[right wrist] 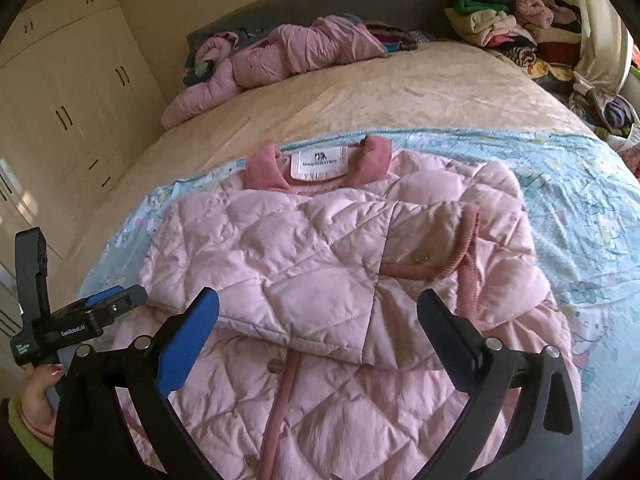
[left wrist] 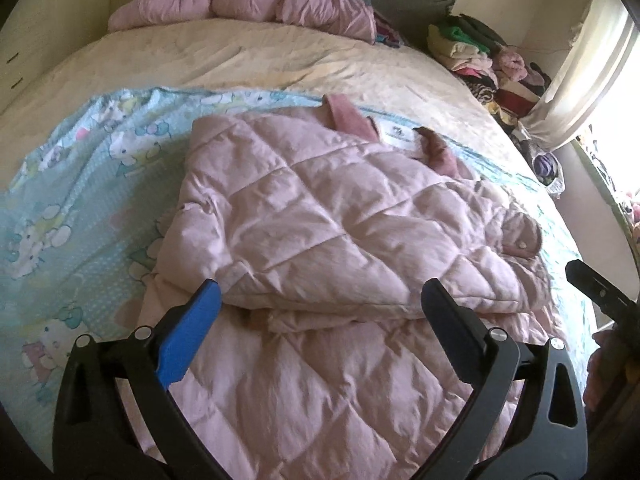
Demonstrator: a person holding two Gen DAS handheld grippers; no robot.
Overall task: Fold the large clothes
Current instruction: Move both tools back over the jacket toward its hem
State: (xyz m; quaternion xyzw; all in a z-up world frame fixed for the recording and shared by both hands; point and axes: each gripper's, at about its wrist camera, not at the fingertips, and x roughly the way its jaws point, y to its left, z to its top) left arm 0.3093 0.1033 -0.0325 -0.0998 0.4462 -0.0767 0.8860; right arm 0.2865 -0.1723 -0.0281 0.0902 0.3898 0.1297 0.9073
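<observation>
Right wrist view: pink quilted jacket (right wrist: 320, 264) laid flat on blue cartoon-print sheet (right wrist: 580, 216), front up, collar (right wrist: 316, 164) with white label (right wrist: 318, 164) at far end toward grey headboard (right wrist: 320, 4). Both sleeves already folded across jacket chest, corduroy-trimmed cuff (right wrist: 468, 240) lying on top, presumably to bring the shape to a narrow rectangle before a lengthwise fold. Button placket (right wrist: 280, 400) running down lower half, still unfolded, nearest the cameras.

Right gripper (right wrist: 318, 320) hovering above jacket hem side, fingers spread wide, nothing between them. Left gripper (right wrist: 108, 304) seen just left of jacket's near edge, held in a hand (right wrist: 40, 392); in this view opening hard to judge.

Left wrist view: left gripper (left wrist: 320, 304) over jacket's lower half, fingers wide apart, empty, blue pad (left wrist: 188, 336) clear of the fabric. Jacket (left wrist: 340, 220) centred ahead, folded sleeve edge just beyond fingertips.

Judgement: both tools poised on hem side of jacket, likely to pinch the lower part and carry it up toward collar. Puffy fill likely to spring back; firm pinch through both layers advisable.

Beyond jacket: second pink padded garment (right wrist: 280, 56) heaped at headboard, stacked clothes pile (right wrist: 504, 24) beside headboard's right end.
</observation>
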